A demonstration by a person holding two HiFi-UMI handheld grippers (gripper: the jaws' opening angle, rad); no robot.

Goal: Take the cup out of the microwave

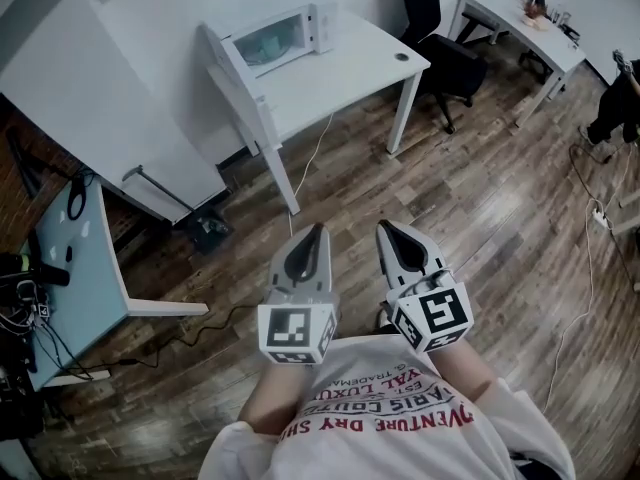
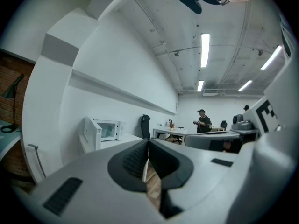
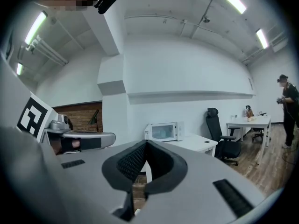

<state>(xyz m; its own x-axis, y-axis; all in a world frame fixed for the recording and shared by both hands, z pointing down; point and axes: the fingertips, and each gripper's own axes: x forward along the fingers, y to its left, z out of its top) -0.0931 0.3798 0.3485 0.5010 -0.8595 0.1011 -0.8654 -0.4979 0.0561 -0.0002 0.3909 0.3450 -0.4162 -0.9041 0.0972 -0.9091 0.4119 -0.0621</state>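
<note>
Both grippers are pointing, closed and empty, at a microwave across the room.
Head view: the shirt (image 1: 400,418) is showing upside-down print, partly readable as "VENTURE DRY", and each gripper's cube is carrying black square markers. The left gripper (image 1: 318,230) and right gripper (image 1: 385,226) are hovering side by side over wood floor, well apart from the microwave (image 1: 275,36) sitting on the white desk (image 1: 350,73). A cable (image 1: 310,163) is trailing down from the desk, and an office chair (image 1: 440,38) is standing beside it. Left gripper view: its jaws are pressing together on nothing, and a person (image 2: 202,122) is standing far off. Right gripper view: its jaws are likewise meeting, empty. The cup is not showing behind the microwave's pale window in any view.
</note>
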